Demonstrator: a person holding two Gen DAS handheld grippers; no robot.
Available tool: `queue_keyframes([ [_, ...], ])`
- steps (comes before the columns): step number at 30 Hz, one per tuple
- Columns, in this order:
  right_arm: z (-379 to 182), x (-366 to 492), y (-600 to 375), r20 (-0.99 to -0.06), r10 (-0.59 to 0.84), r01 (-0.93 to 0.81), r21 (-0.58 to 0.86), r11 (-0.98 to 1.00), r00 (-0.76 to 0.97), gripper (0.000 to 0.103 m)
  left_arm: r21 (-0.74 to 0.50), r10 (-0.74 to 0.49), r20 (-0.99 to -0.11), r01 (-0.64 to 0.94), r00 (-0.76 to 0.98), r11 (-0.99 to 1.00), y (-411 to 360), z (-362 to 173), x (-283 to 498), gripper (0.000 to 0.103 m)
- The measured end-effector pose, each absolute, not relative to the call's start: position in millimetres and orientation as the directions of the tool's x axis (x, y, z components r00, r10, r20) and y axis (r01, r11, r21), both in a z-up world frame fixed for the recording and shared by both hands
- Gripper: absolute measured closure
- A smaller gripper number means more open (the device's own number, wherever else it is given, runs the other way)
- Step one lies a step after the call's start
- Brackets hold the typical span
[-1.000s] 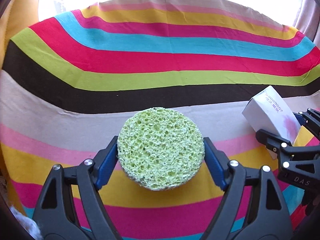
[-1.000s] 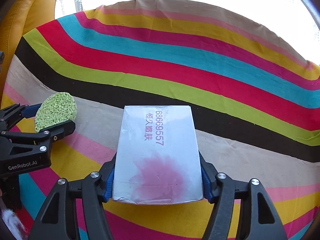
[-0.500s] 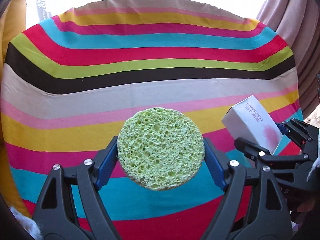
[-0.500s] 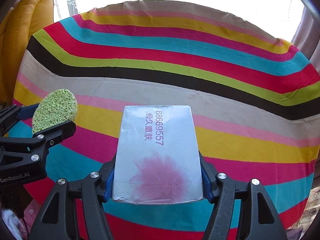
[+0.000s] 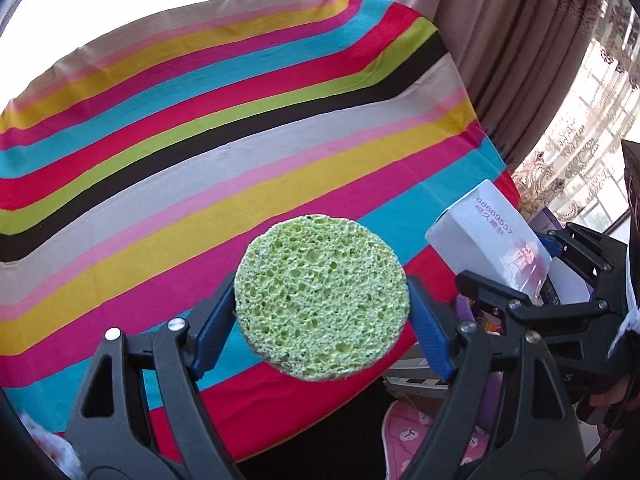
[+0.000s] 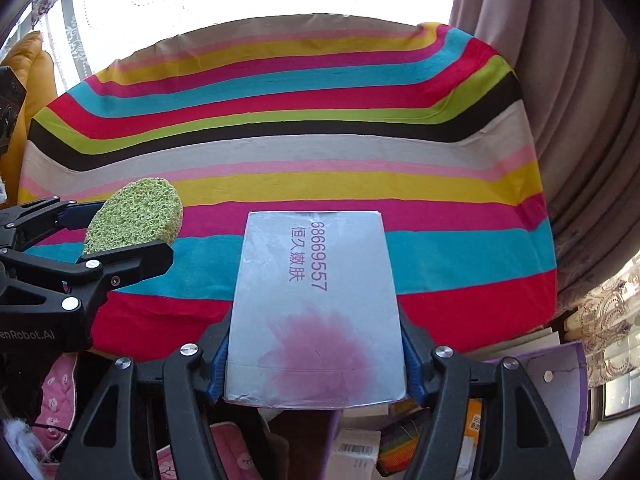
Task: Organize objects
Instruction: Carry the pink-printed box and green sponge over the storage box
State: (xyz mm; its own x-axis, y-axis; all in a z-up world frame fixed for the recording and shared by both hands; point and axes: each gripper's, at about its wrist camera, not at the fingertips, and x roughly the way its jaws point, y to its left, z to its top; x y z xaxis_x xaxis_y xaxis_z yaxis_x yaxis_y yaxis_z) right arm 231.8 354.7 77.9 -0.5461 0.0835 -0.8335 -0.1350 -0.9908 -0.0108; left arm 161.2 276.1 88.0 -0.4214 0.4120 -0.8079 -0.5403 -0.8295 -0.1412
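Observation:
My left gripper (image 5: pixel 322 316) is shut on a round green sponge (image 5: pixel 320 298), held in the air over the near edge of the striped table (image 5: pixel 200 140). The sponge also shows at the left of the right wrist view (image 6: pixel 134 216). My right gripper (image 6: pixel 314 360) is shut on a flat white box (image 6: pixel 314 304) with a pink blotch and purple print, held above the table's near edge. The box also shows at the right of the left wrist view (image 5: pixel 490 240), with the right gripper (image 5: pixel 532 276) beside my left one.
The striped cloth (image 6: pixel 280 140) covers the table. Brown curtains (image 6: pixel 580 100) hang at the right. A purple bin (image 6: pixel 560 392) with boxes and packets stands below the table's right front. Pink slippers (image 5: pixel 416 436) lie on the floor. A yellow chair (image 6: pixel 24 92) stands far left.
Both grippers have pulled back and lifted away from the table, still holding the sponge and the box. The table edge, floor and purple bin have come into view.

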Motion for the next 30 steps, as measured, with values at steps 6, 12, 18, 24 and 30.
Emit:
queue_keyframes([
  [6, 85, 278, 398, -0.826, 0.167, -0.265, -0.022, -0.964, -0.538, 0.036, 0.038, 0.376, -0.785, -0.643, -0.493, -0.765, 336, 99, 198, 0.020],
  [12, 78, 320, 430, -0.835, 0.211, -0.373, -0.007, -0.928, -0.508, 0.036, 0.163, 0.379, -0.753, -0.711, -0.537, -0.684, 390, 105, 231, 0.021],
  [18, 70, 361, 460, -0.844, 0.245, -0.472, 0.010, -0.882, -0.477, 0.036, 0.180, 0.438, -0.734, -0.770, -0.519, -0.612, 434, 109, 257, 0.020],
  [24, 65, 393, 483, -0.844, 0.282, -0.552, 0.020, -0.834, -0.456, 0.036, 0.152, 0.464, -0.755, -0.812, -0.463, -0.564, 474, 102, 274, 0.021],
  [30, 59, 416, 502, -0.849, 0.307, -0.610, 0.023, -0.792, -0.431, 0.036, 0.158, 0.467, -0.771, -0.840, -0.434, -0.520, 509, 96, 287, 0.021],
])
